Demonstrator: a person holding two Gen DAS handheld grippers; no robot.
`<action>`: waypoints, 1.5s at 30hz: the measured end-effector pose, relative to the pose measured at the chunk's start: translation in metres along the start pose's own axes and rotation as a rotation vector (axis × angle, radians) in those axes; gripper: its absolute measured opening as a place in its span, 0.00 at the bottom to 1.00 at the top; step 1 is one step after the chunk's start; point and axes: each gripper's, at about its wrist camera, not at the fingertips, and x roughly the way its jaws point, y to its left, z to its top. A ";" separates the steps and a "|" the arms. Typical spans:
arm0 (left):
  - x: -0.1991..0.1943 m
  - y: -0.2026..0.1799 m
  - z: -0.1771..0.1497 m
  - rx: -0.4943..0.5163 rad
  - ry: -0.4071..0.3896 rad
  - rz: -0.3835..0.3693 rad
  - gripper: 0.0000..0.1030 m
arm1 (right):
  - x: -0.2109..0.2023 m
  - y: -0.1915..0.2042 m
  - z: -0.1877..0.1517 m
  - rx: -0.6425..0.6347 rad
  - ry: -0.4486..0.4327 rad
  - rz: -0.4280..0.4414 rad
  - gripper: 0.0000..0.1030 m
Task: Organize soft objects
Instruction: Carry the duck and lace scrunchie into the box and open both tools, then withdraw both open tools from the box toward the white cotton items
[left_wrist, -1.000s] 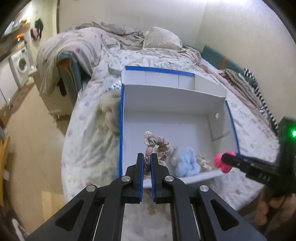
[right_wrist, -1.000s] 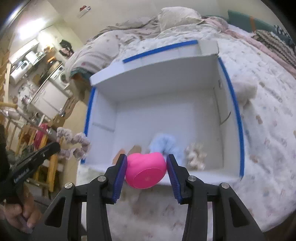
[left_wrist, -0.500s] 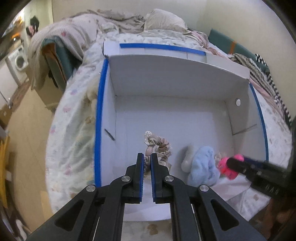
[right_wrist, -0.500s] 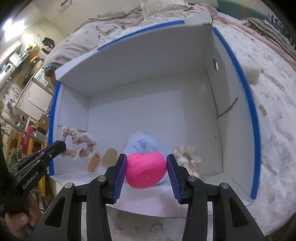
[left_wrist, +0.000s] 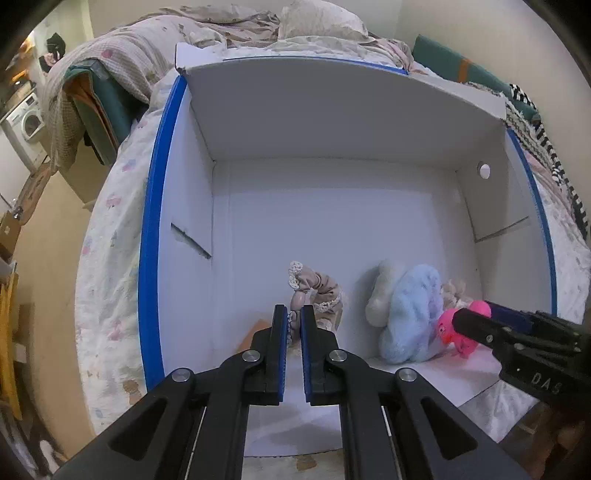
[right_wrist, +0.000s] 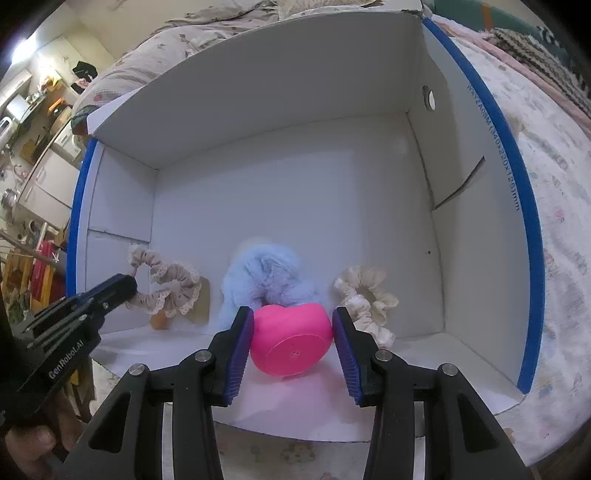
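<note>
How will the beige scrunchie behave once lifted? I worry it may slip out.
The beige scrunchie, pinched in the left gripper, looks like gathered, lace-edged fabric, so it will probably droop rather than hold shape. It seems light. Only one edge is clamped, so a jerk might free it.

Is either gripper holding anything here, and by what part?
Left gripper pinches the beige lace-trimmed scrunchie by one bunched edge of its loop. Right gripper clamps the pink squishy toy across its sides.

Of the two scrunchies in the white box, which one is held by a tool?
The beige lace-edged scrunchie, pinched by the left tool. The cream satin scrunchie lies free on the box floor, near the right wall.
</note>
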 end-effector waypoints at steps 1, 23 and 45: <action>0.000 0.000 -0.001 0.001 0.002 0.005 0.06 | 0.001 0.000 0.000 -0.001 0.001 0.000 0.45; 0.002 -0.006 -0.008 0.036 0.015 0.047 0.47 | -0.008 -0.013 0.009 0.092 -0.066 0.081 0.99; -0.012 0.000 -0.007 0.020 -0.036 0.083 0.59 | -0.007 0.003 0.008 0.059 -0.065 0.066 1.00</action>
